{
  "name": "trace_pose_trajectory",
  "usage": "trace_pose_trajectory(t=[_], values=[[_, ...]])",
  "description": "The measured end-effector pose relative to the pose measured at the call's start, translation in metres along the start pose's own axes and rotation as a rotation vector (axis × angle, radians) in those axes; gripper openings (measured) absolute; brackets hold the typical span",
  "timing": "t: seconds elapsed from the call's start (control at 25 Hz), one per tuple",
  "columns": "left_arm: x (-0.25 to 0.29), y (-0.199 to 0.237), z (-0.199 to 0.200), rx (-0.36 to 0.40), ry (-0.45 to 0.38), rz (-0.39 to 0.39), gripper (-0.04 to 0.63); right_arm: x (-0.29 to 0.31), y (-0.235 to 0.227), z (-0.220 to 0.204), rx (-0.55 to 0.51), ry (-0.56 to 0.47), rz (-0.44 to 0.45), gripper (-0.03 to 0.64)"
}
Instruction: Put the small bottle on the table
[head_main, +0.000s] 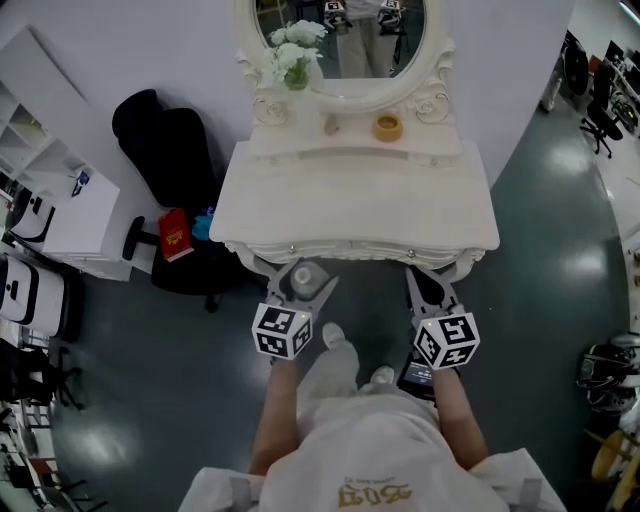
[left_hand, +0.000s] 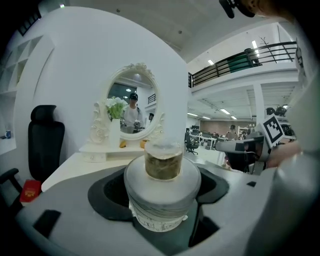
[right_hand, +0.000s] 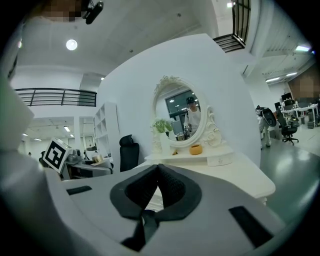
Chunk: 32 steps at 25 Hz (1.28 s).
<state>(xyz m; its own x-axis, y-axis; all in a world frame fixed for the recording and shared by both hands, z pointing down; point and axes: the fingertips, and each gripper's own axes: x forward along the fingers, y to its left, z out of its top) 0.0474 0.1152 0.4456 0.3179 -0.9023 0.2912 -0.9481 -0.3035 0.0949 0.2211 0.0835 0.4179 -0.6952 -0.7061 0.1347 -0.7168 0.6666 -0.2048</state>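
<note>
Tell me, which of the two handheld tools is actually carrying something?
The left tool: its jaws clasp the small bottle, white with a clear top. The right tool has its jaws shut together with nothing between them.

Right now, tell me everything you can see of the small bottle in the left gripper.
The small bottle stands upright between the fingers of the left gripper, which press its sides. It has a wide, round, pale grey body with a printed paper label low down. Its narrower clear top shows something brownish inside. It is held in the air just short of the white table's front edge, and nothing else touches it.
</note>
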Motion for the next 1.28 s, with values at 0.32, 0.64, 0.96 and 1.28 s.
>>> trace_pose_trajectory(t=[0.32,0.64,0.96,1.28], values=[[0.02,0.06,-0.002,-0.051,-0.009,0.036,0.356,0.044,-0.003,-0.016,-0.027,0.061,-0.015,0.012],[0.082,0.149,0.013,-0.042,0.027,-0.017,0.356,0.141,-0.01,-0.01,-0.035,0.076,-0.092,0.012],[0.129,0.243,0.019,-0.035,0.061,-0.069,0.356,0.242,0.001,-0.004,-0.066,0.09,-0.135,0.012],[0.164,0.296,0.015,-0.047,0.079,-0.151,0.356,0.288,-0.005,-0.011,-0.066,0.126,-0.253,0.012]])
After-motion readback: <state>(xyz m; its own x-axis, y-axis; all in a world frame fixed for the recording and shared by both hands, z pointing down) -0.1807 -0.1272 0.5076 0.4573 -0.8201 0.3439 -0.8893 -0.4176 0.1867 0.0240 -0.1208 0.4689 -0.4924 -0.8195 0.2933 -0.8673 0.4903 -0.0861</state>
